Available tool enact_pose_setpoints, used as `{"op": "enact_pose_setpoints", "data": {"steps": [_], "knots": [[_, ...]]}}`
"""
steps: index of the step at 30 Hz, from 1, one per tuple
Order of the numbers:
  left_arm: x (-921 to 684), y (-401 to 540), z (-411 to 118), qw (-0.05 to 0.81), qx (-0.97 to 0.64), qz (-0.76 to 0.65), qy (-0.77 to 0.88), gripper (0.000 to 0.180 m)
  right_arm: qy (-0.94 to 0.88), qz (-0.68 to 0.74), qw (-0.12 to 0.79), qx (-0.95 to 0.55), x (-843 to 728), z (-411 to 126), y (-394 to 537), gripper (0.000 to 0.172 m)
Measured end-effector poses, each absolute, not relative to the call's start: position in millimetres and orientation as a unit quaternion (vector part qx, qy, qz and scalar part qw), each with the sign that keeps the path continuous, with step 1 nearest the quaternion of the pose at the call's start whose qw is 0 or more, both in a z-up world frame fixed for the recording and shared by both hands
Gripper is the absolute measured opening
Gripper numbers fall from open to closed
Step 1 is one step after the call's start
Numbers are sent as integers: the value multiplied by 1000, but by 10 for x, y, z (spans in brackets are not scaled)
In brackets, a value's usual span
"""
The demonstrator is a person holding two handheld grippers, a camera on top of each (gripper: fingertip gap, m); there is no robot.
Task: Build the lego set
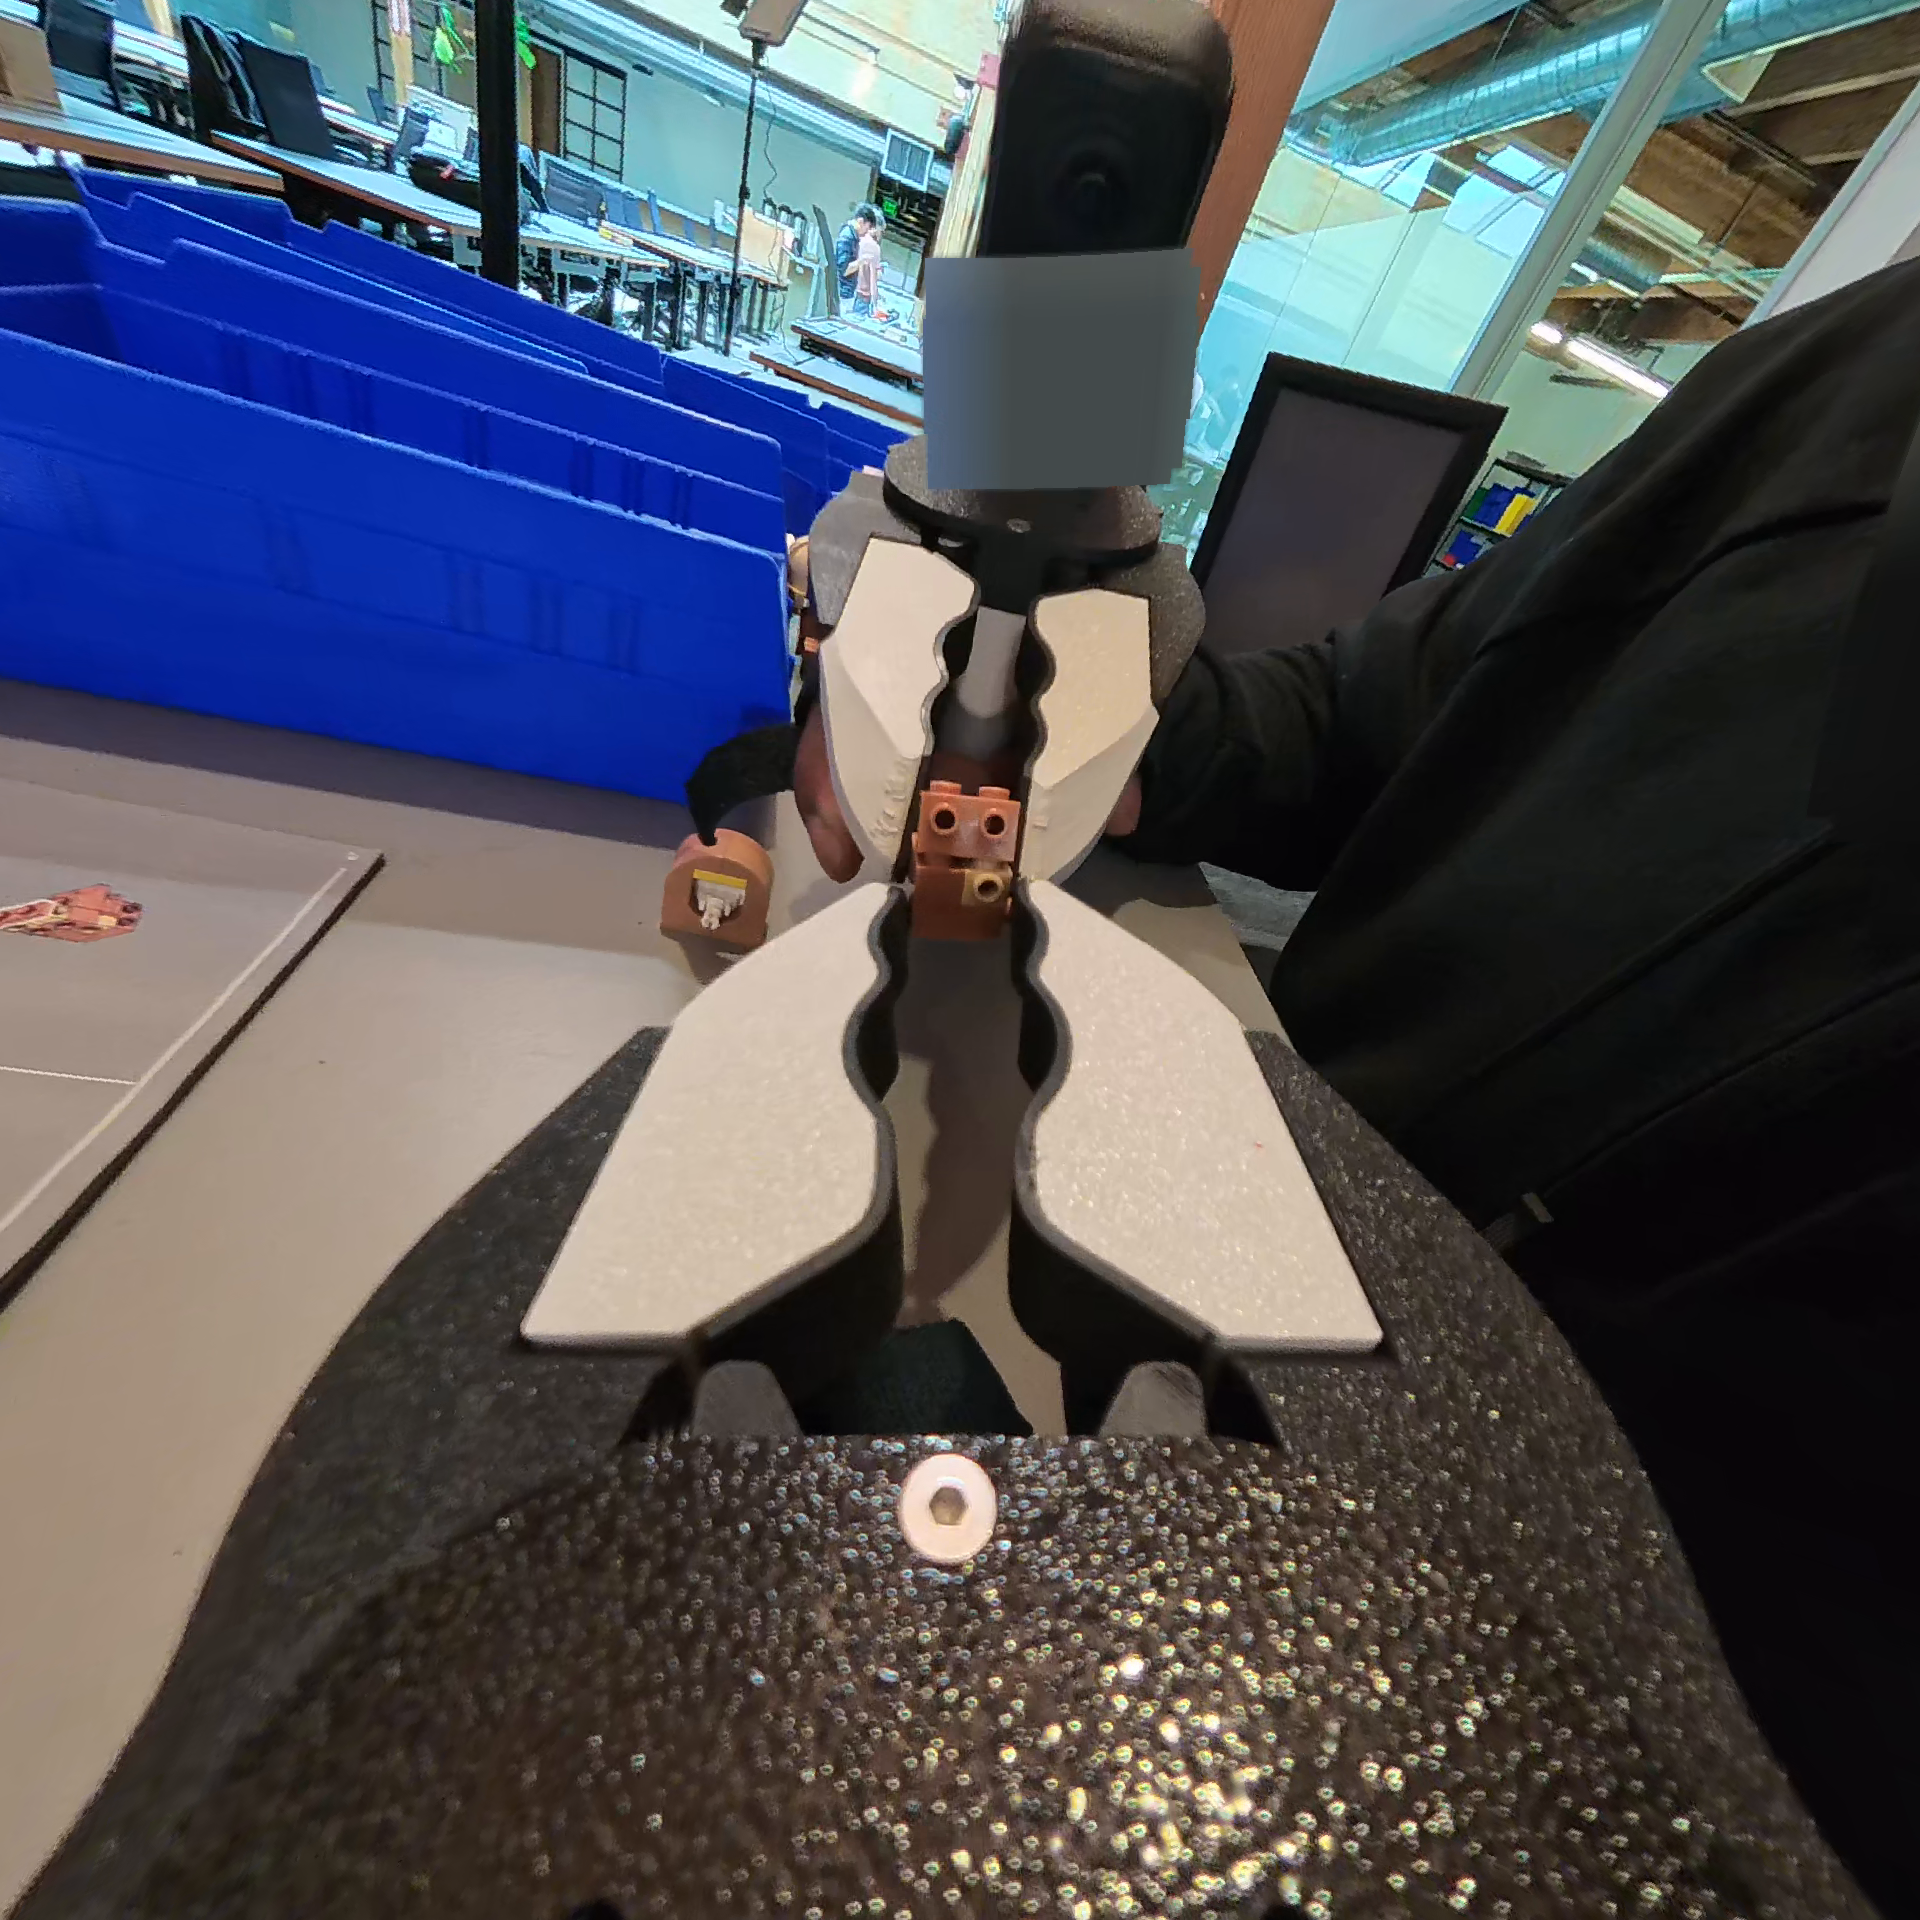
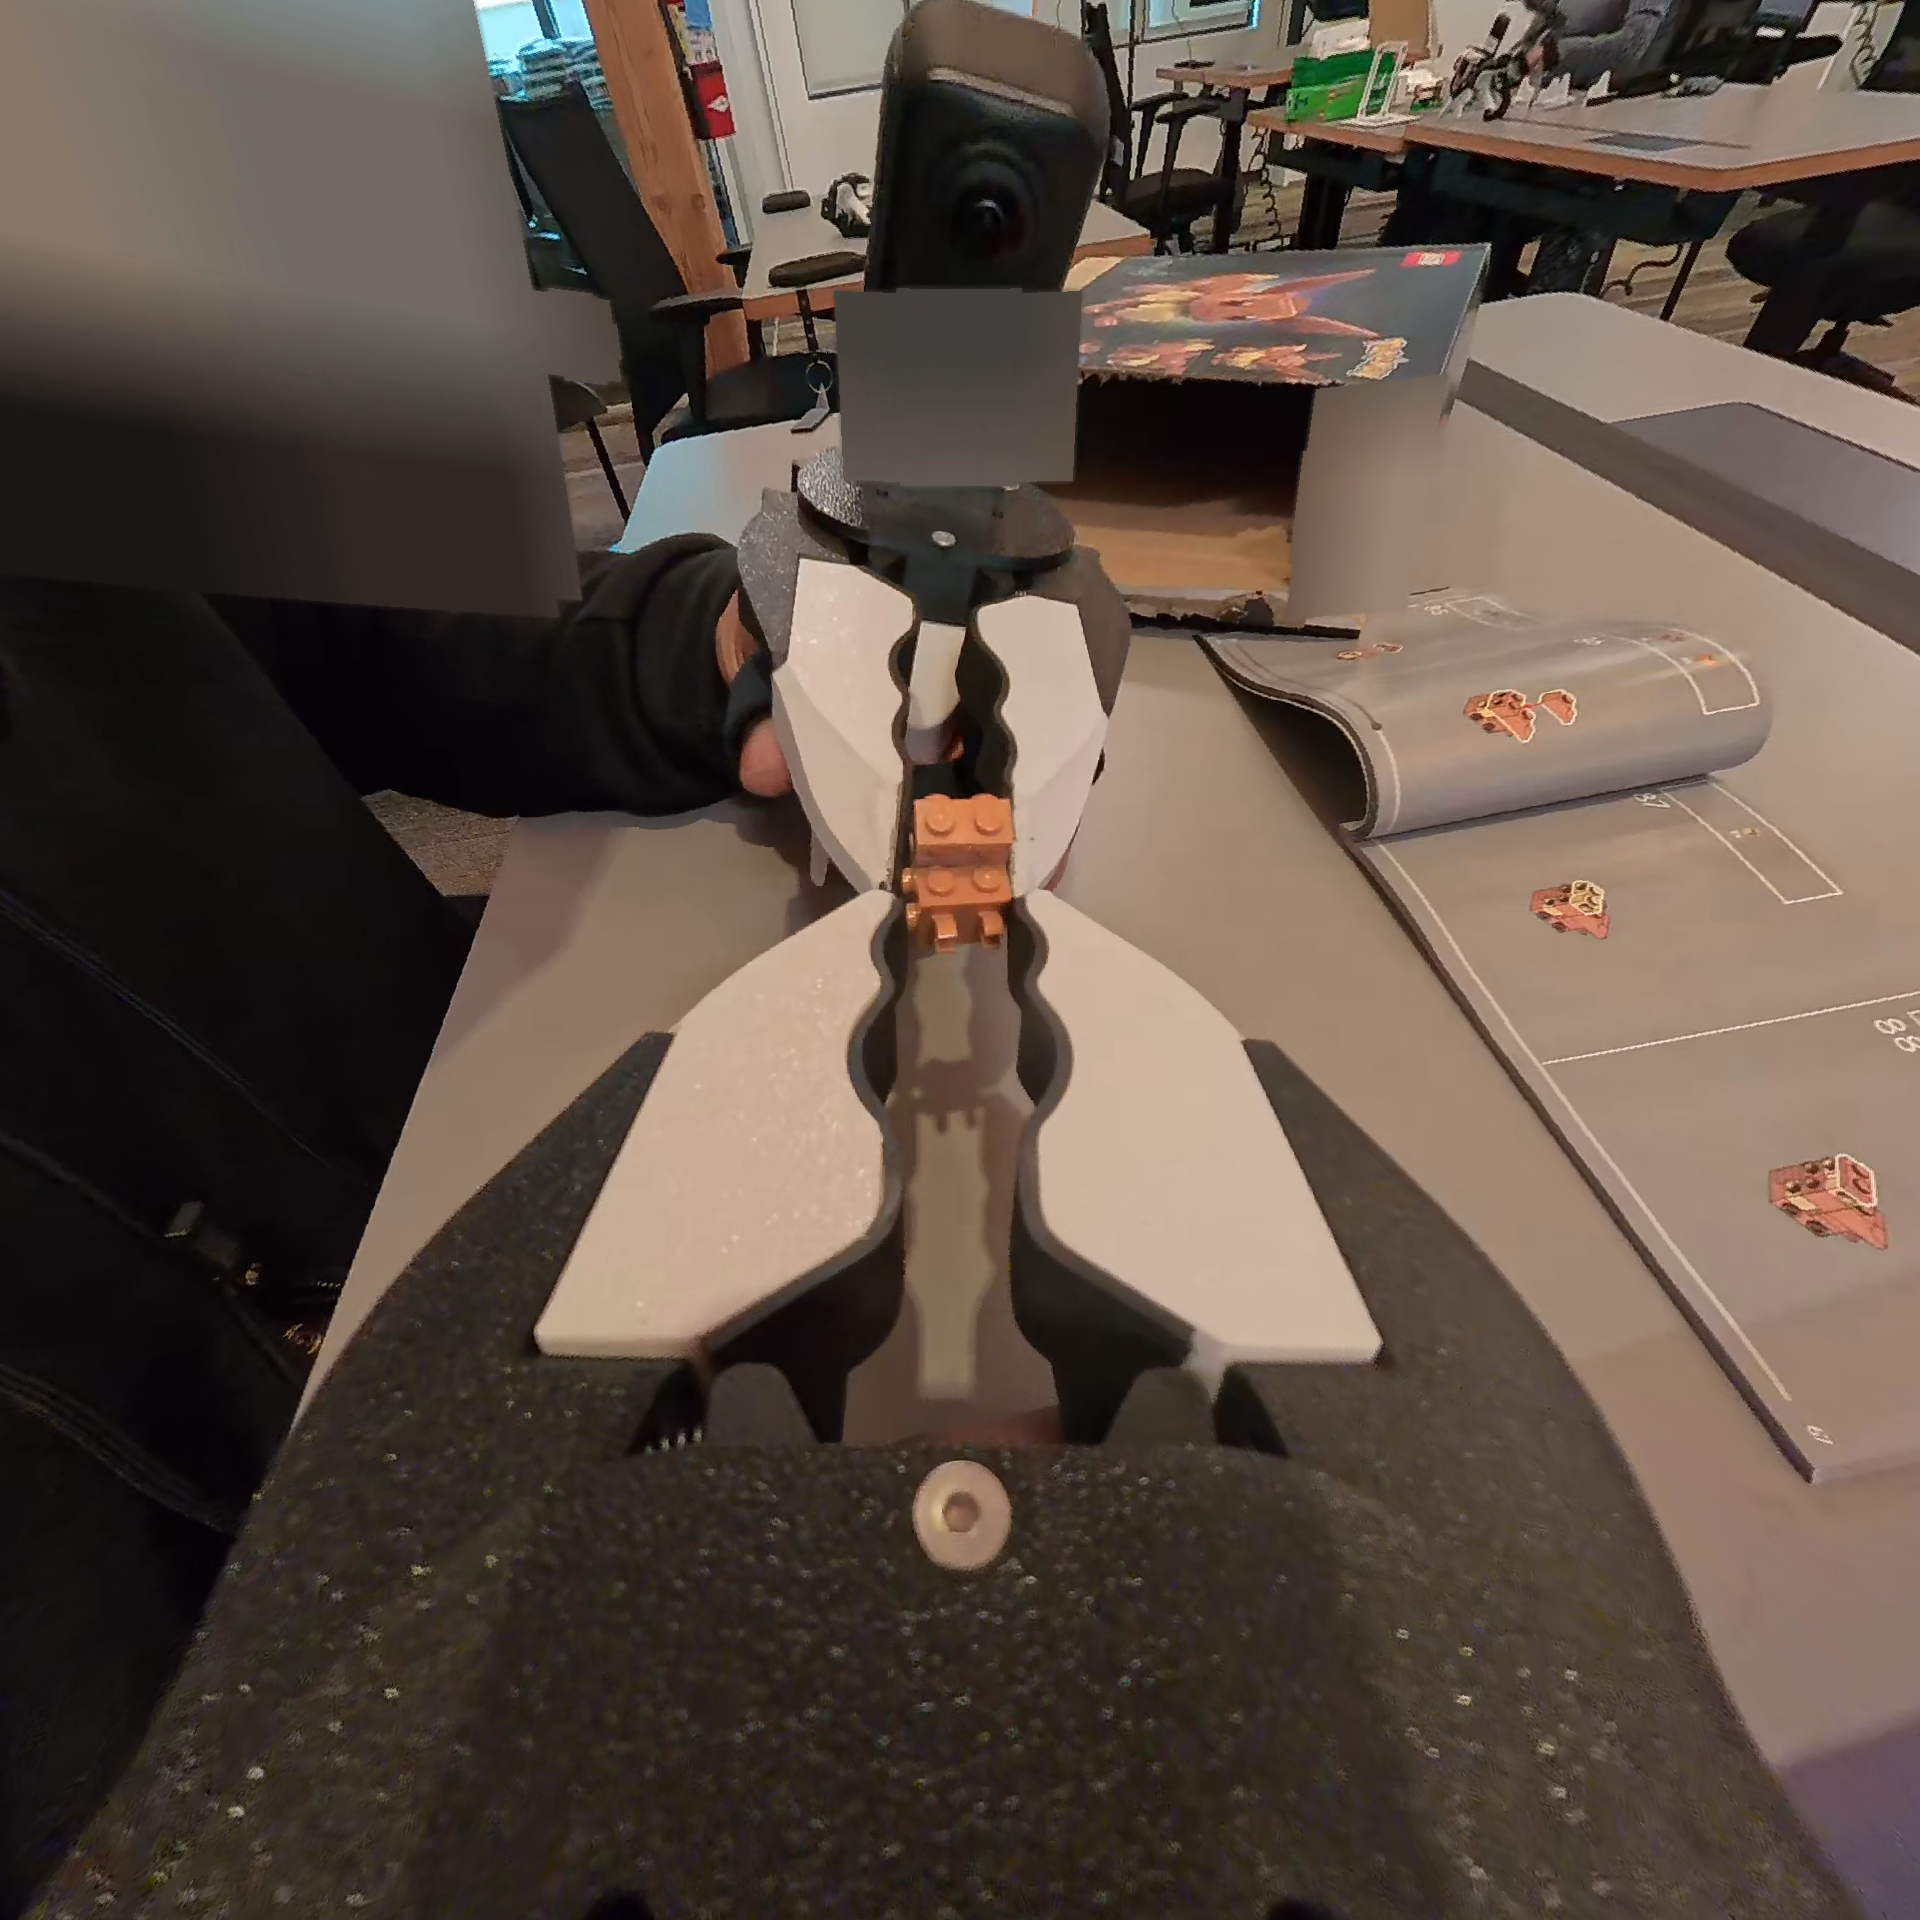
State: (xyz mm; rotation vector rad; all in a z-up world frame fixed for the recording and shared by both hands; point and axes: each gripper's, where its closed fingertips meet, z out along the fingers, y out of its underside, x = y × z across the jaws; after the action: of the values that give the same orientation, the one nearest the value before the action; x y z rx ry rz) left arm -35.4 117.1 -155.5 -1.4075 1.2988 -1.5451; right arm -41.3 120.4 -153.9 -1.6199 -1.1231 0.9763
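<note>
My two grippers meet tip to tip above the grey table [image 1: 416, 1039]. A small brown brick cluster [image 1: 961, 883] sits between them. My left gripper [image 1: 958, 906] is shut on its near part, a dark brown brick with a tan stud piece. My right gripper [image 1: 966, 831], opposite, grips the part with two hollow studs. In the right wrist view my right gripper [image 2: 956, 909] is shut on the orange-brown studded bricks [image 2: 956, 894], and my left gripper [image 2: 961, 831] pinches the far brick. The two brick parts touch each other.
A round brown piece with a white and yellow insert [image 1: 717, 899] lies on the table left of the tips. Blue bins [image 1: 364, 499] stand behind. An open instruction booklet [image 2: 1662, 1039] and an open printed box [image 2: 1247, 364] lie to the right. A person's dark sleeves flank the grippers. Left and right tips are no more than a few centimetres apart.
</note>
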Motion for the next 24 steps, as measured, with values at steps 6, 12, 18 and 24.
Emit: {"op": "enact_pose_setpoints", "data": {"steps": [6,12,18,24], "knots": [[-361,1193,-1540,316,-546,-612,477,18,-499,324,506,-624,-373,-1534,1239,21],[-402,1260,-1491,289,-553,-650,433,18,-575,142,615,-521,-294,-1486,1308,30],[-392,1254,-1530,259,-567,-659,421,18,-606,51,657,-446,-377,-1473,1317,40],[-376,1216,-1559,244,-570,-659,426,18,-614,26,669,-418,-460,-1452,1304,45]]}}
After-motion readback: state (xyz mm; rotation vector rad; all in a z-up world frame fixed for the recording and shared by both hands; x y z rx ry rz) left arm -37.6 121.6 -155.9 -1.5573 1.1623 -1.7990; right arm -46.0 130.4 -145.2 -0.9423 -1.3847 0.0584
